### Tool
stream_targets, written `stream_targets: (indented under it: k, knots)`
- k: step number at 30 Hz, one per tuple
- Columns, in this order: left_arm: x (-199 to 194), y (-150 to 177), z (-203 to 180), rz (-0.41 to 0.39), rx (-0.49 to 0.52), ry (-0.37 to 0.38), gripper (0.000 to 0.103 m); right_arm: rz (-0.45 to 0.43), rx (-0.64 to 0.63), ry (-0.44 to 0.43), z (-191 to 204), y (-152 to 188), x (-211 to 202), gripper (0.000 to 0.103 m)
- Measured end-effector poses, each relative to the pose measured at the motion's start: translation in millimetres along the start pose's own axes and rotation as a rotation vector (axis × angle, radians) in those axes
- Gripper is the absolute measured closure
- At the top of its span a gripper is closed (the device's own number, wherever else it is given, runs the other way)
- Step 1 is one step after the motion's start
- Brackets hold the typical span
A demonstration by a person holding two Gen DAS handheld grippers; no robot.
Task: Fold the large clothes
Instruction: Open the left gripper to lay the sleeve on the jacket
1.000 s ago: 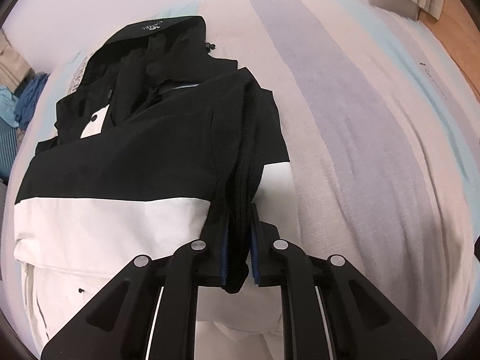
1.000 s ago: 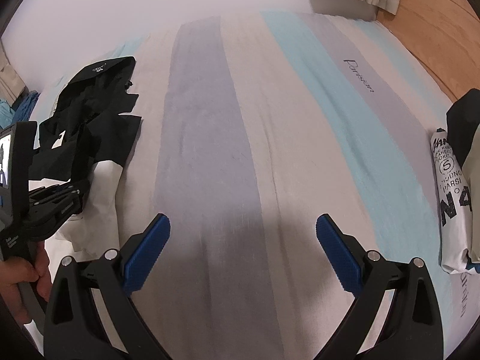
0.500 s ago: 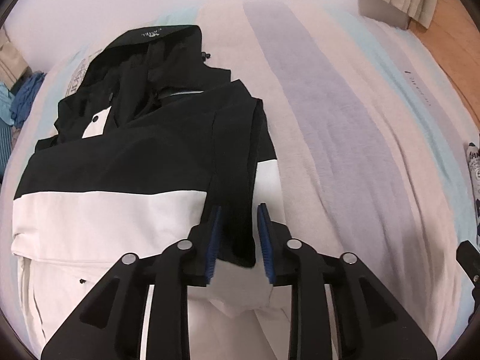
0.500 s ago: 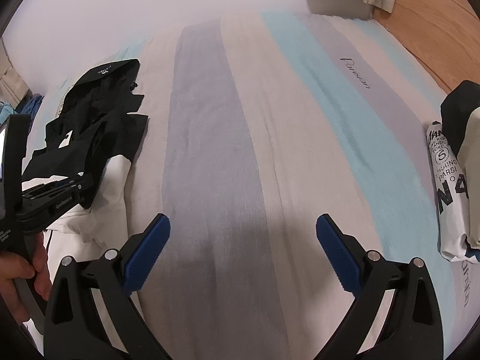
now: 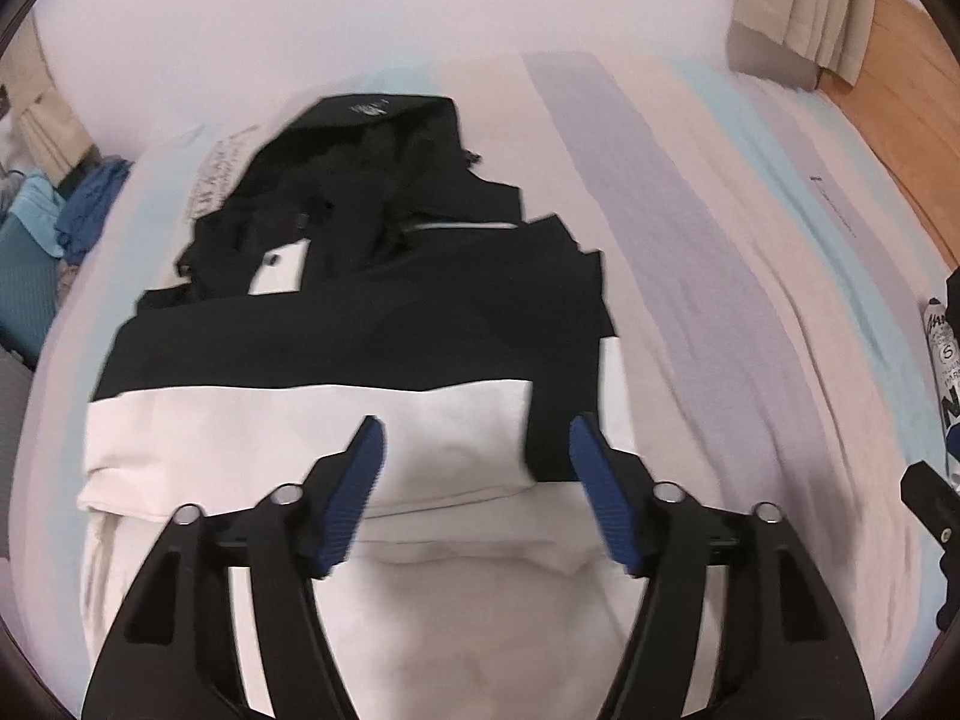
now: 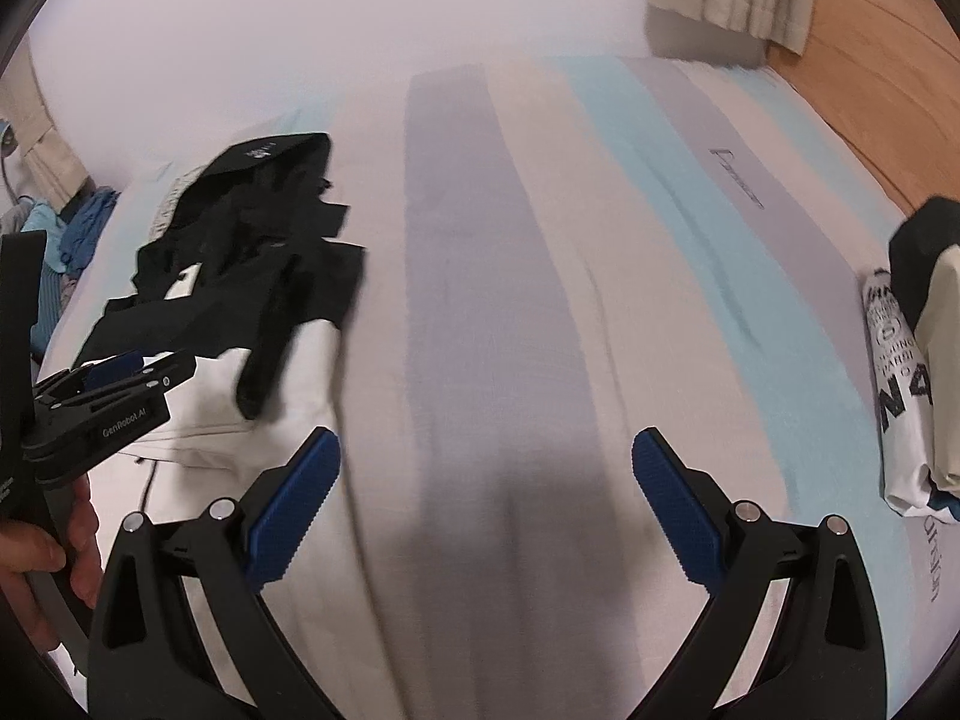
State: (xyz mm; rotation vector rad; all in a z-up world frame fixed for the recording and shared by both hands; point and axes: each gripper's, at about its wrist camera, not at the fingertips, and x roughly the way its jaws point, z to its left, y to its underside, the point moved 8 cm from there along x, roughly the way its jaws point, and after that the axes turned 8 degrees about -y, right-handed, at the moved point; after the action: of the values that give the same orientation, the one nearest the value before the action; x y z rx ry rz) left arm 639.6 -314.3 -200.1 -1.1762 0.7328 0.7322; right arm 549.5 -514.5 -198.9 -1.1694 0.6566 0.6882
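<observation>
Here, a black-and-white jacket [image 5: 336, 372] lies part-folded on a striped bed [image 5: 720, 276], both claws apart above it.

The left claw [image 5: 474, 450] has just been opening; its blue pads stand wide, gripping nothing, with the folded black sleeve end [image 5: 558, 432] lying loose just inside its right pad. Ahead of it the jacket runs to the hood at the far edge. The right claw [image 6: 486, 468] gapes over bare bedding, the jacket's hem edge by its left finger, open striped cover stretching ahead, and folded clothes [image 6: 906, 372] at its far right.
</observation>
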Motion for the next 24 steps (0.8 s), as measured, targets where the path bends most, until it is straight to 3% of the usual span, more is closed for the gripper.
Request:
stream_targets:
  k: [2,8,16,24]
  knots:
    - [-6,0,14,-0.011,-0.020,-0.012,0.020,0.001,-0.008,-0.016,12,-3,-1,0.009]
    - [-24,1,51,-0.005,-0.060,-0.058,0.010,0.002,-0.056,-0.083,54,-22,-1,0.009]
    - [-38,5,103,0.001,-0.106,-0.077,0.006,-0.009,-0.121,-0.144,118,-33,3,0.008]
    - [-28,4,156,0.004,-0.133,-0.039,0.006,-0.026,-0.130,-0.127,163,-44,12,0.007]
